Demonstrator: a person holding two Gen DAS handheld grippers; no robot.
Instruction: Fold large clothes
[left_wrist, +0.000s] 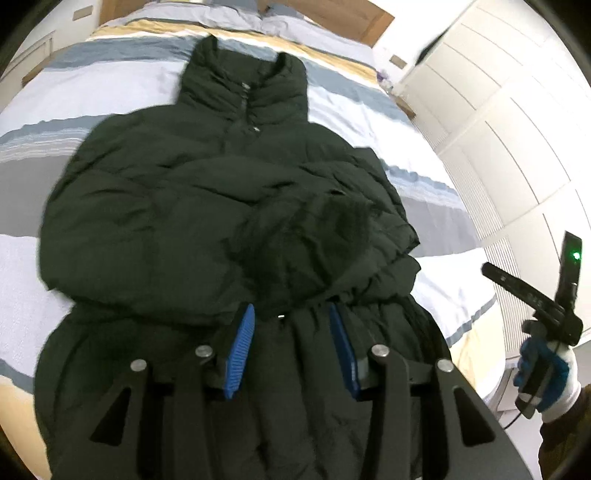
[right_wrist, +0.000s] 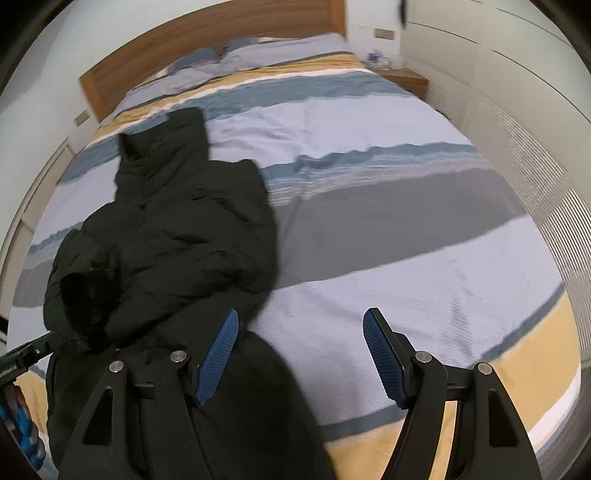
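Note:
A large black puffer coat (left_wrist: 207, 206) lies front-up on the striped bed (left_wrist: 66, 96), collar toward the headboard, both sleeves folded across the chest. My left gripper (left_wrist: 291, 325) hovers open over the coat's drawn-in waist, blue pads apart, holding nothing. In the right wrist view the coat (right_wrist: 177, 240) lies at the left. My right gripper (right_wrist: 299, 332) is open and empty above the bedspread (right_wrist: 406, 229), beside the coat's right edge, its left pad over the coat's lower part. The right gripper's body (left_wrist: 535, 295) shows at the right of the left wrist view, held by a gloved hand (left_wrist: 550, 373).
A wooden headboard (right_wrist: 207, 40) and pillows (right_wrist: 258, 55) are at the far end. White wardrobe doors (left_wrist: 498, 110) run along the right side. A nightstand (right_wrist: 402, 77) stands by the far right bed corner. The left gripper's edge (right_wrist: 22, 354) shows at lower left.

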